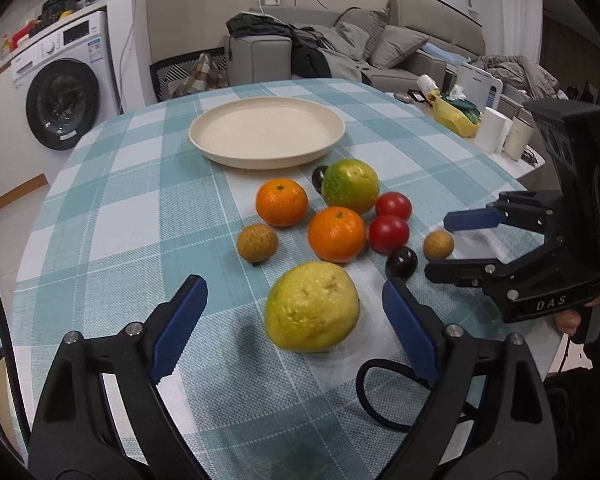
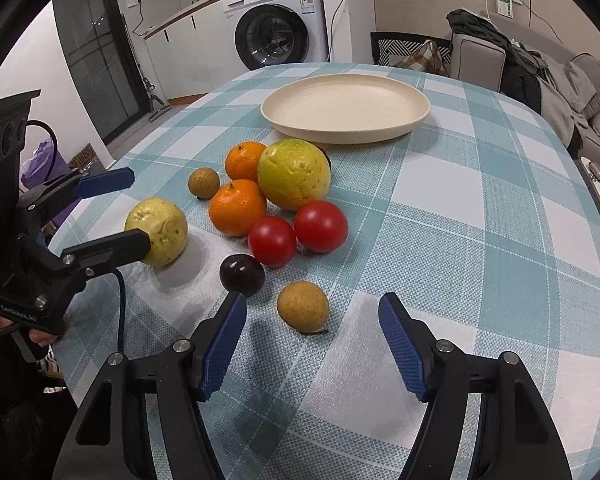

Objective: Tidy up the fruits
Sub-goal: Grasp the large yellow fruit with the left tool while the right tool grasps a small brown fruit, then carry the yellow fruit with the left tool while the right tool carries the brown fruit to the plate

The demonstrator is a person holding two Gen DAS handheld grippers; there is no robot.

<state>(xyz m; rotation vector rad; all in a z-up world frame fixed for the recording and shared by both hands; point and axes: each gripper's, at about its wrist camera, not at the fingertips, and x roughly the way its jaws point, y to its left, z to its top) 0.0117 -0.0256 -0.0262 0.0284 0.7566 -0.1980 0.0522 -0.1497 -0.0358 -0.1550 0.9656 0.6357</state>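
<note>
Now left claw [image 1: 294, 312] wide, straddling yellow guava [image 1: 312, 306] nearest of pile before empty plate [image 1: 266, 136]; right claw [image 2: 312, 320] half-open around longan [image 2: 303, 307], untouched. Centre pads, squeeze gently, lift plateward.

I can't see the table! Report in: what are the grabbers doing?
Left hand-held gripper open around the yellow fruit. Right hand-held gripper open around a small brown fruit. Plate empty. Dark plum close by.

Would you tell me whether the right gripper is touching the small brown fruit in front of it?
Apart: the right wrist view shows the right gripper with tablecloth visible between each pad and the small brown fruit.
</note>
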